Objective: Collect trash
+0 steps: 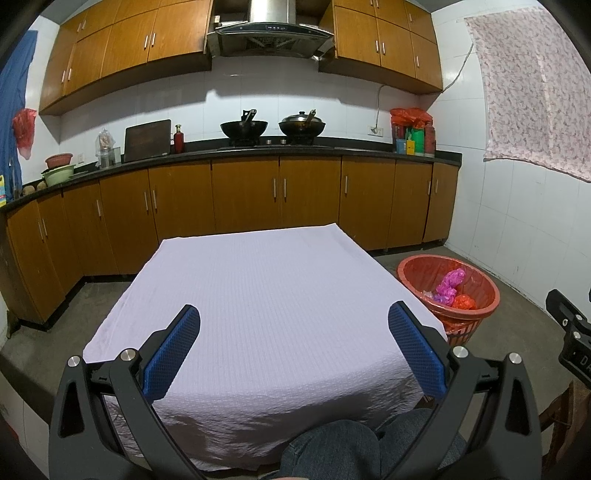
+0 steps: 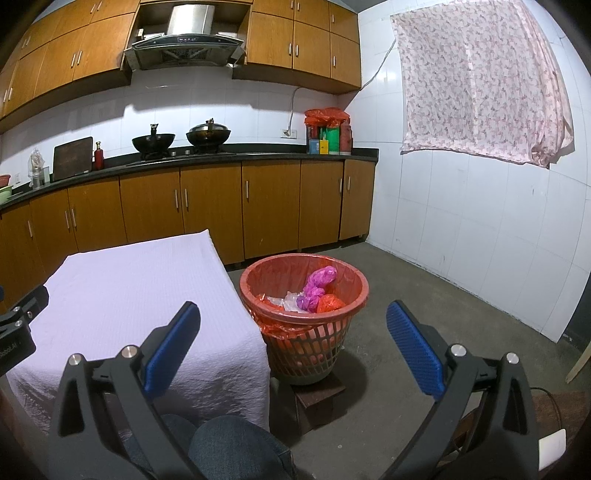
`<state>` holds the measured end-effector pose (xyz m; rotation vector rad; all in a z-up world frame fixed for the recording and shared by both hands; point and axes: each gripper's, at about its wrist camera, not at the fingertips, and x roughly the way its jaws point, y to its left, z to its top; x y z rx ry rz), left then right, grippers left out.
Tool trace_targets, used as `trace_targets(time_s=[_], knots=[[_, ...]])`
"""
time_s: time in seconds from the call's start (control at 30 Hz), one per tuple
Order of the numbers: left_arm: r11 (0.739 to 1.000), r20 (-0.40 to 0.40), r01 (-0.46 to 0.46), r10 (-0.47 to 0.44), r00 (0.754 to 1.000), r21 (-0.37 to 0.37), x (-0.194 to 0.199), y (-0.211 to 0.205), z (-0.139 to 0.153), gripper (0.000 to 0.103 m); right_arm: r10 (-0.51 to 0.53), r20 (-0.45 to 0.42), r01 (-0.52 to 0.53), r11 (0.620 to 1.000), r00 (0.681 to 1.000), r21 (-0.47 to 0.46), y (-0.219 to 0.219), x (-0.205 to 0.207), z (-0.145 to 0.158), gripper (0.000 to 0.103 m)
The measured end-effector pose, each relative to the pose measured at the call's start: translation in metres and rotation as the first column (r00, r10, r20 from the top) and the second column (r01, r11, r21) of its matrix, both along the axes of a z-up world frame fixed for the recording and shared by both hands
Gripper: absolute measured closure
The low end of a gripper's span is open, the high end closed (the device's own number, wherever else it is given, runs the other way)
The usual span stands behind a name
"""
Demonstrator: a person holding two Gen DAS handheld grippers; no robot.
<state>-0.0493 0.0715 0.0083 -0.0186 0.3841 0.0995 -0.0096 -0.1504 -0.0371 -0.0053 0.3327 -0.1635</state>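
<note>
2 woks (image 1: 243,128) stand at the middle of the bench (image 1: 207,153), a red bottle (image 1: 179,139) to their left, a floral curtain (image 2: 480,81) hangs on the wall.

One trash basket (image 2: 304,295), one cloth-covered table (image 1: 258,295), two woks (image 1: 244,129), one range hood (image 1: 271,35), one curtain (image 2: 480,85)

White tiled walls (image 2: 461,221), wooden cabinets (image 1: 243,195), grey concrete floor (image 2: 424,288), floral curtain (image 2: 480,81)
</note>
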Motion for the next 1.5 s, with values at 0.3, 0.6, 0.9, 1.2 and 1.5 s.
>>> trace_targets(time_s=[0.3,0.6,0.9,1.2,1.5], knots=[[1.0,0.0,0.0,0.0,1.0,0.001,-0.0001,-0.0011,0.0005,0.002,0.0,0.0,0.0,1.0,1.0,0.001,-0.0009,0.0002,0.0009,0.004],[1.0,0.0,0.0,0.0,1.0,0.001,-0.0003,-0.0018,0.0009,0.002,-0.001,-0.001,0.001,1.0,1.0,0.002,-0.0018,0.0001,0.0006,0.004],[1.0,-0.002,0.002,-0.002,1.0,0.003,-0.0003,-0.0019,-0.0008,0.002,-0.003,-0.003,0.003,1.0,1.0,0.005,-0.0022,-0.0007,-0.0032,0.004],[1.0,-0.003,0.005,-0.005,1.0,0.004,-0.001,-0.0019,-0.0035,0.002,-0.003,-0.002,0.003,1.0,1.0,0.005,-0.0025,-0.0013,-0.0034,0.004],[1.0,-0.005,0.006,-0.006,1.0,0.004,-0.0002,-0.0028,-0.0038,0.002,-0.003,-0.003,0.003,1.0,1.0,0.007,-0.0041,-0.0009,-0.0041,0.004]])
